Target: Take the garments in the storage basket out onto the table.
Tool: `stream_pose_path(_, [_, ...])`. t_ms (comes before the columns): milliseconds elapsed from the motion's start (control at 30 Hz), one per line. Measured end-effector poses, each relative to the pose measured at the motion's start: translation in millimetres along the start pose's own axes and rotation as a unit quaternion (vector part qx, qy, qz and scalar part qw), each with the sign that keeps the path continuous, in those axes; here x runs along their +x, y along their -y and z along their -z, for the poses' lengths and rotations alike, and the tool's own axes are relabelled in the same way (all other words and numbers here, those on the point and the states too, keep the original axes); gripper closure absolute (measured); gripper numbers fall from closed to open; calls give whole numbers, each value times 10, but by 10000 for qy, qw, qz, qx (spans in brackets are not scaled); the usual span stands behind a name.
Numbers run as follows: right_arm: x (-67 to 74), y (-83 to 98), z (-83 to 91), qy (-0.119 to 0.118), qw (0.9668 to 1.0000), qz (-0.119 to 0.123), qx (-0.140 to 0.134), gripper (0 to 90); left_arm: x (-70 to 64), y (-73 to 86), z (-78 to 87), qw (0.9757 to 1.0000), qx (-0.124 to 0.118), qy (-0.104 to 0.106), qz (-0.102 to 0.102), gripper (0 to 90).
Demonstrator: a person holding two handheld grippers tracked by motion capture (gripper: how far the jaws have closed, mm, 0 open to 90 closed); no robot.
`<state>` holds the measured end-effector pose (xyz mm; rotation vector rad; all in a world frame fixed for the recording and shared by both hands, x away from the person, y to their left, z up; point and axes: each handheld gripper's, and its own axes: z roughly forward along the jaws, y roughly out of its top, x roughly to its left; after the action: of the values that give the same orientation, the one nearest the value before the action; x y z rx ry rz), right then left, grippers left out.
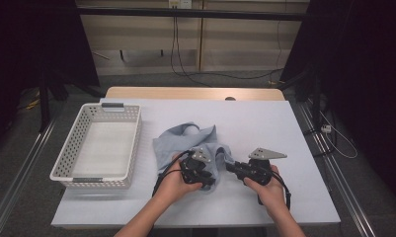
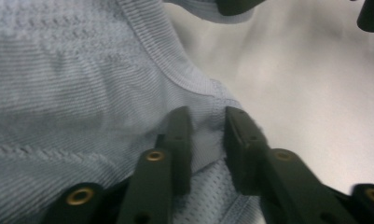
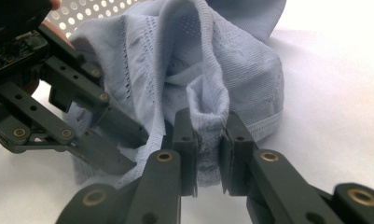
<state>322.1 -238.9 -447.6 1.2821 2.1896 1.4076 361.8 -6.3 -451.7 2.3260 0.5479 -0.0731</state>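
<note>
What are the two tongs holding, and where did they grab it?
Both pinch the light blue garment. The right tongs clamp a bunched fold at its edge; the left tongs sit around the fabric beside its ribbed hem.

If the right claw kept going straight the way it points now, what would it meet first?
Probably the light blue garment pinched between its jaws; just beyond, to the side, sits the left claw. Depth is hard to judge.

I see a pale blue garment (image 1: 185, 140) with ribbed knit and mesh panels on my white surface (image 1: 264, 128). Both tongs, left (image 1: 211, 178) and right (image 1: 231, 166), are black with brass rivets. The basket (image 1: 72, 153) is white, perforated, with grey handles.
</note>
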Motion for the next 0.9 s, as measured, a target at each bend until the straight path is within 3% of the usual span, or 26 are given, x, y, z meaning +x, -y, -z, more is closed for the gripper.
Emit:
stream_pose_path(133, [-15,1,7,8,10000,-21,-17,795,-41,-20,-4,10000,66,-19,-20,812])
stream_pose_path(400, [-37,-7,34,65,10000,-20,-45,797,-8,-39,65,9997,5,152,203,865])
stream_pose_path(667, [-88,-55,123,192,9997,7,-146,798,72,-114,369,9980,-364,298,428,873])
stream_pose_path(833, [-144,-98,167,252,9994,-15,-219,798,194,-177,732,9949,-788,195,593,876])
stream_pose_path(900, [-152,-107,172,262,9994,-3,-225,798,211,-188,795,9943,-863,137,608,875])
